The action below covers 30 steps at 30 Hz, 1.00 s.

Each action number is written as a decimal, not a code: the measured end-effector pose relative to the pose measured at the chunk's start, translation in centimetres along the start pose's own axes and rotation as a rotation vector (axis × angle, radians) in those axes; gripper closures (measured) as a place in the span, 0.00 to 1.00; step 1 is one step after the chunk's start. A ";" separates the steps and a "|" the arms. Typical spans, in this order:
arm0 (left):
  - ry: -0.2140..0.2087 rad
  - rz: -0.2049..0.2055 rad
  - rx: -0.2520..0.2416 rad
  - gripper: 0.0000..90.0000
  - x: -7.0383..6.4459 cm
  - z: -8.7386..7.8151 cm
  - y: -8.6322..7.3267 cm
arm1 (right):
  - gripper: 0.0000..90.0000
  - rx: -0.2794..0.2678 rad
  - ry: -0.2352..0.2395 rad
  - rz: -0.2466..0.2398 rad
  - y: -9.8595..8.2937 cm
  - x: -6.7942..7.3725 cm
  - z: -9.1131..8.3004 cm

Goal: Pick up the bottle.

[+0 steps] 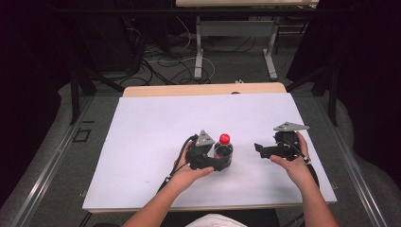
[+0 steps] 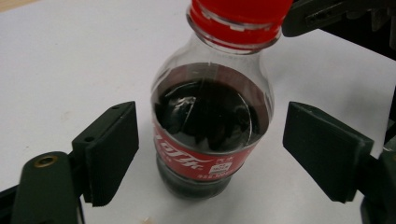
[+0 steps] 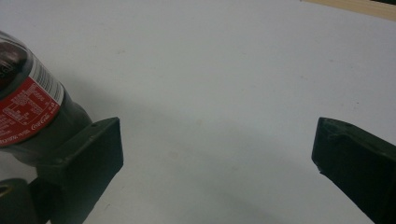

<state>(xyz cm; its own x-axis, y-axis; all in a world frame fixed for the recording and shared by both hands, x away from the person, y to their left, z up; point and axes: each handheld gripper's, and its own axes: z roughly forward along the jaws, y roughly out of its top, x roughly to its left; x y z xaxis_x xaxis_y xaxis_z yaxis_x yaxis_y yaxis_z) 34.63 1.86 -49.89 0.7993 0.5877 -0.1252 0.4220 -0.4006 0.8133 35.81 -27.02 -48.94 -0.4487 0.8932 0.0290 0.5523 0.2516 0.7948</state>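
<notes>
While the cola bottle (image 1: 223, 150) stands upright near the middle of the desk (image 1: 142, 142), the left gripper (image 2: 210, 154) has its fingers (image 2: 109, 149) spread wide, one each side, not touching, likely ready to squeeze. At the right, the right gripper (image 1: 259, 149) waits, released, with the bottle just beside it.

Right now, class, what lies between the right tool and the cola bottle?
Nothing: in the high view, bare white tabletop separates the right tool from the cola bottle.

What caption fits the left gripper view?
Open left gripper straddling an upright, capped cola bottle on the white table.
</notes>
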 end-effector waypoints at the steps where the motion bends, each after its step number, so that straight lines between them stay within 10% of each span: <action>1: 0.009 0.006 -0.003 0.23 0.0 0.1 0.0 | 0.02 0.003 -0.002 0.000 0.0 0.0 0.0; 30: 0.000 0.004 0.038 0.29 0.5 2.2 -0.8 | 0.02 0.011 0.009 -0.008 -0.1 0.2 0.4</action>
<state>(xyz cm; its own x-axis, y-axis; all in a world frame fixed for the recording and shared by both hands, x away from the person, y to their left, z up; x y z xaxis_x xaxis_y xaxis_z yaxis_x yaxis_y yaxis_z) 35.64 0.92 -51.91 0.8011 0.5860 -0.1217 0.4344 -0.4295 0.7917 35.91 -26.69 -49.28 -0.4589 0.8880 0.0280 0.5567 0.2628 0.7880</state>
